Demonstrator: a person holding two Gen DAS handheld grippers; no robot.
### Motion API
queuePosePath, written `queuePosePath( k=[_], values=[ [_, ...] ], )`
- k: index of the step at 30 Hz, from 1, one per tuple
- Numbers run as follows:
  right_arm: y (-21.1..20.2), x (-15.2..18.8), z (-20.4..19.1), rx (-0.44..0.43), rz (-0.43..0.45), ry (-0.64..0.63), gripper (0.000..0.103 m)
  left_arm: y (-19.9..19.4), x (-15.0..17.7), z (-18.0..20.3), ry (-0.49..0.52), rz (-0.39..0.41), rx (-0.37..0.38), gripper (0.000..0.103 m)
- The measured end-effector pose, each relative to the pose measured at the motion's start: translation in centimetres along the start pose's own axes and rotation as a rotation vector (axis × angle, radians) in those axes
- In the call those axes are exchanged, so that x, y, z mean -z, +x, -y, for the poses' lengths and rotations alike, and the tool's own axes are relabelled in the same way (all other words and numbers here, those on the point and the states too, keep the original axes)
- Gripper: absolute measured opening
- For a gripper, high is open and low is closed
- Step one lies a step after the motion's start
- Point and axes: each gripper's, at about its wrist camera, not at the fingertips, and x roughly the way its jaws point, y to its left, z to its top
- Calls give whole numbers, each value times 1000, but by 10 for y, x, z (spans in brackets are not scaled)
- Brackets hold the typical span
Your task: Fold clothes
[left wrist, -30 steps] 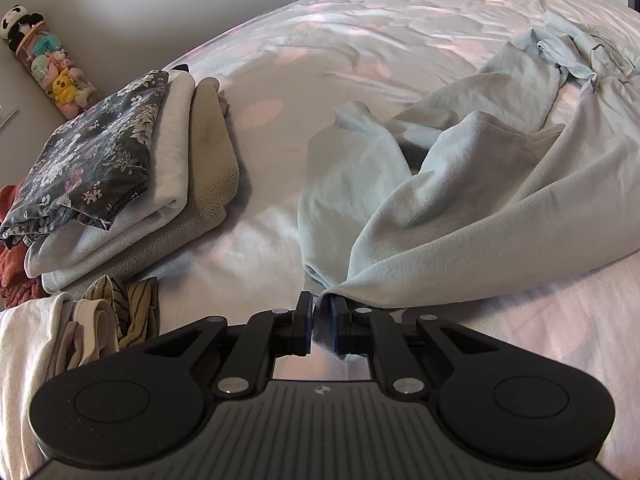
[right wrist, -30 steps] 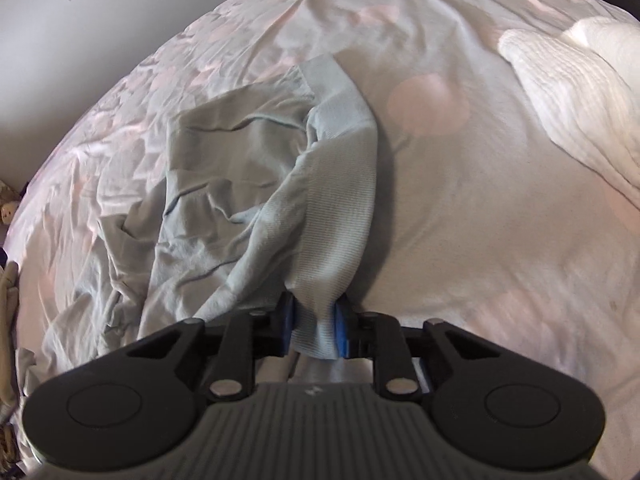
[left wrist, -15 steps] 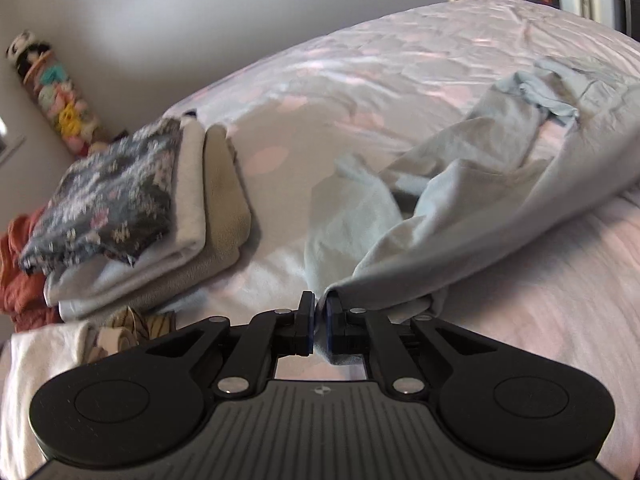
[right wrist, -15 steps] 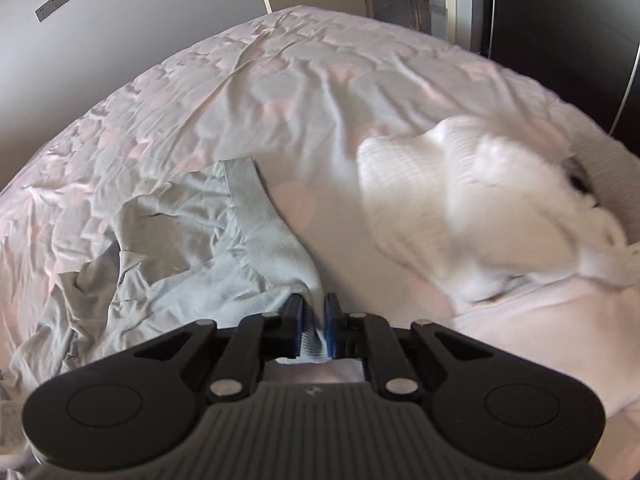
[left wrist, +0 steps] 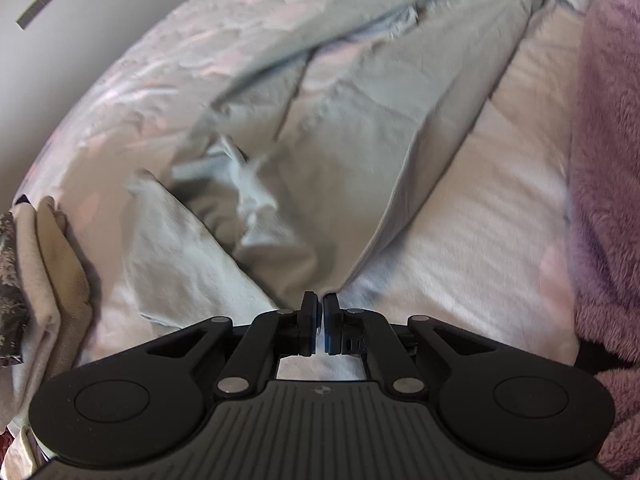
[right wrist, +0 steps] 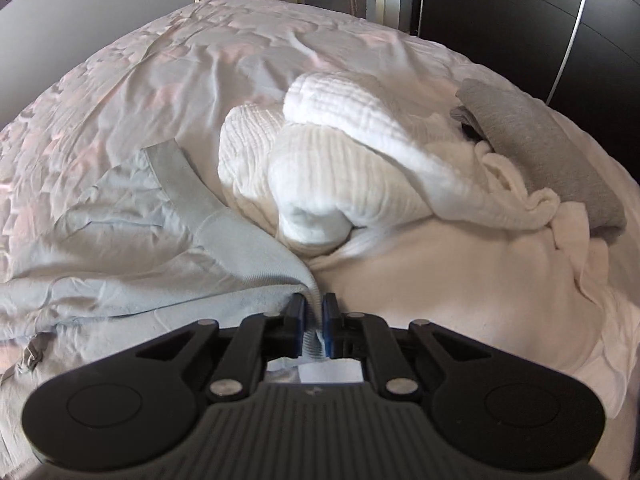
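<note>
I have the left gripper (left wrist: 321,307) clamped on an edge of the pale blue sweatshirt (left wrist: 340,128), whose cloth runs up and away from the jaws across the bed (left wrist: 480,184). My right gripper (right wrist: 313,309) is pinched on the sweatshirt's ribbed hem (right wrist: 224,224), with the rest of it lying crumpled to the left on the bed. A white knit top (right wrist: 340,160) lies just right of the hem, a grey garment (right wrist: 536,148) beyond it. Left of the sweatshirt sits a stack of folded clothes (left wrist: 44,272); a purple fleece (left wrist: 608,160) is to its right.
</note>
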Motion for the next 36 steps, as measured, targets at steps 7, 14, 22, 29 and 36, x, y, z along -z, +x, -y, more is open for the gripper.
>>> queuePosePath(
  k=[7, 14, 22, 29, 36],
  values=[
    [-25, 2, -12, -7, 68, -62, 40, 10, 6, 2, 10, -63, 61, 20],
    [-53, 13, -49, -144, 110, -80, 51, -33, 3, -32, -154, 94, 103, 53],
    [-53, 43, -144, -352, 82, -172, 51, -36, -5, -92, -420, 170, 16, 53],
    [-35, 82, -214, -353, 104, -389, 51, -4, -23, -129, -587, 211, -98, 53],
    [-16, 98, -241, -336, 59, -527, 53, 34, -36, -156, -720, 232, -114, 50]
  ],
)
